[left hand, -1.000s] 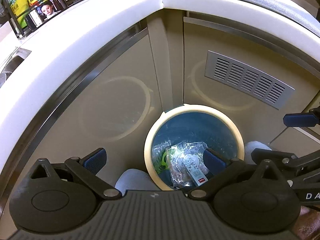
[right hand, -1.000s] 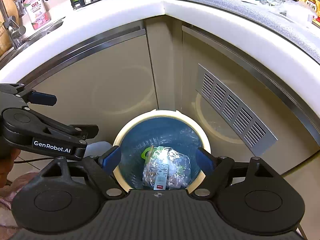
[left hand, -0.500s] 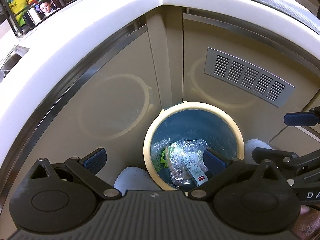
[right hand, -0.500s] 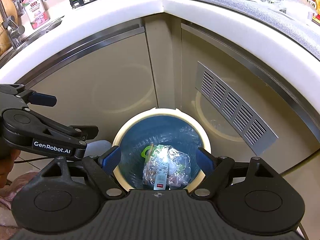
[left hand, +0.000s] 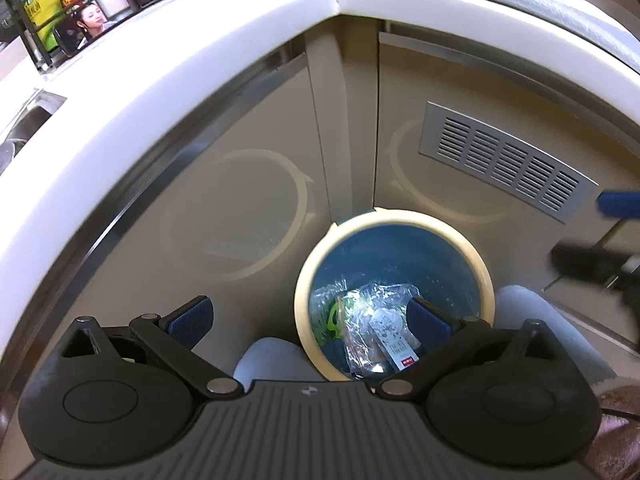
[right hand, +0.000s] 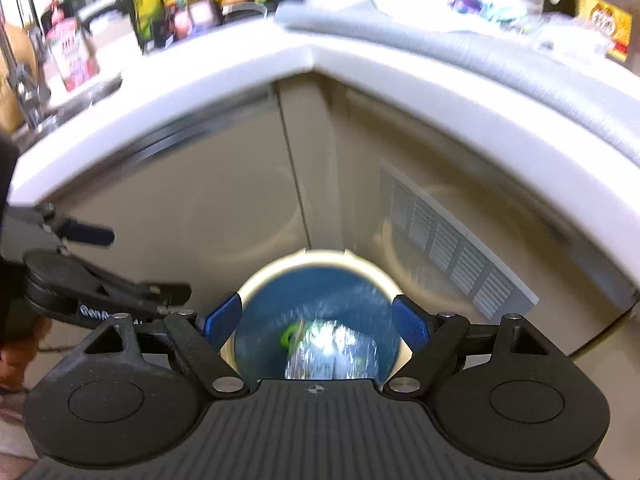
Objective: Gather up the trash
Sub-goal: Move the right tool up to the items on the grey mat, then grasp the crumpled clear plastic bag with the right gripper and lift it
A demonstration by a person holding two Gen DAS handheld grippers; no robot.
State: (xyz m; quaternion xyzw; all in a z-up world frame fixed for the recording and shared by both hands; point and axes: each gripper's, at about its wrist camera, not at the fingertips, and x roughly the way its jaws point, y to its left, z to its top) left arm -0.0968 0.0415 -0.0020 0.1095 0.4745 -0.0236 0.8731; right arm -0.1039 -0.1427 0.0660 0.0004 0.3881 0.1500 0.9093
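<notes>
Beige cabinet doors [left hand: 224, 200] meet in a corner under a white counter [left hand: 168, 68], and a round bin [left hand: 394, 222] stands on the floor against them. Clear plastic trash [left hand: 376, 328] lies inside the bin. Above it, the left gripper [left hand: 310, 322] and right gripper [right hand: 316, 322] both stand spread wide, holding nothing.

- My fingers [left hand: 188, 315] wear blue, finely textured pads on black links.
- The bin [left hand: 394, 216] has a cream rim and a blue liner.
- The wrapper [left hand: 376, 320] in it is clear and crinkled, with a green scrap beside it.
- The counter [left hand: 168, 64] is white; the cabinet doors [left hand: 224, 200] are beige.
- The vent [left hand: 504, 164] is silver-grey and slotted.
- A grey cloth [right hand: 480, 52] lies on the counter.
</notes>
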